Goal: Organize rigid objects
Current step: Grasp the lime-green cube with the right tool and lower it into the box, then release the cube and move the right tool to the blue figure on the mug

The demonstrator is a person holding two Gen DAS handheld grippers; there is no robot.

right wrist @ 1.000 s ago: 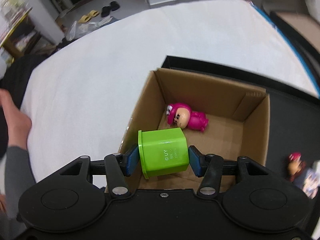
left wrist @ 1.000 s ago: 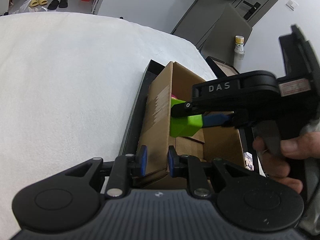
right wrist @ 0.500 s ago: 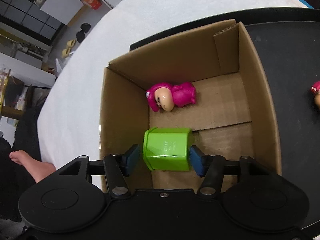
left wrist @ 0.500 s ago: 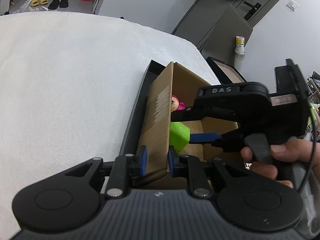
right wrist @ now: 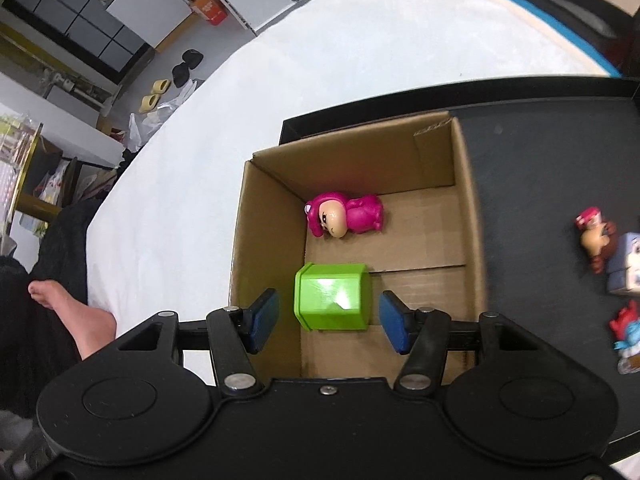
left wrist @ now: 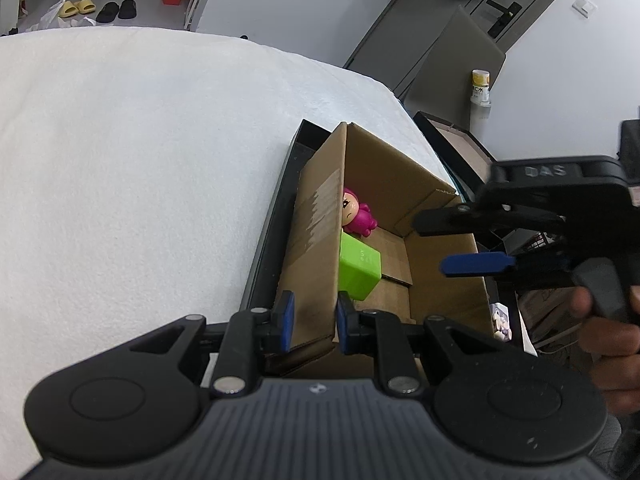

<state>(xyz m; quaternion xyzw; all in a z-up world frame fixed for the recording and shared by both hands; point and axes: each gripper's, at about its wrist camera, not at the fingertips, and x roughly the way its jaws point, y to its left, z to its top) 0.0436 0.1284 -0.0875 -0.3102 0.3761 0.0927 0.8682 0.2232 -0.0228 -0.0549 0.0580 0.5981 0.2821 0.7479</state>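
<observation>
An open cardboard box (right wrist: pixel 470 216) (left wrist: pixel 316 220) stands on a black tray. Inside lie a green block (right wrist: pixel 331 297) (left wrist: pixel 358 268) and a pink toy figure (right wrist: pixel 344 216) (left wrist: pixel 355 213). My right gripper (right wrist: pixel 327 326) is open and empty, hovering above the box with the green block lying free below its pads; it also shows in the left wrist view (left wrist: pixel 476 264). My left gripper (left wrist: pixel 311 322) is shut on the box's near left wall.
The black tray (right wrist: pixel 552 160) lies on a white cloth-covered surface (left wrist: pixel 140 160). Several small toy figures (right wrist: pixel 600 240) lie on the tray right of the box. A person's bare foot (right wrist: pixel 60 304) shows at left. Furniture and a bottle (left wrist: pixel 480 86) stand behind.
My right gripper lowered the green block into the box, opened and let it go, then lifted back. The block now rests on the box floor. My left gripper has kept its hold.
</observation>
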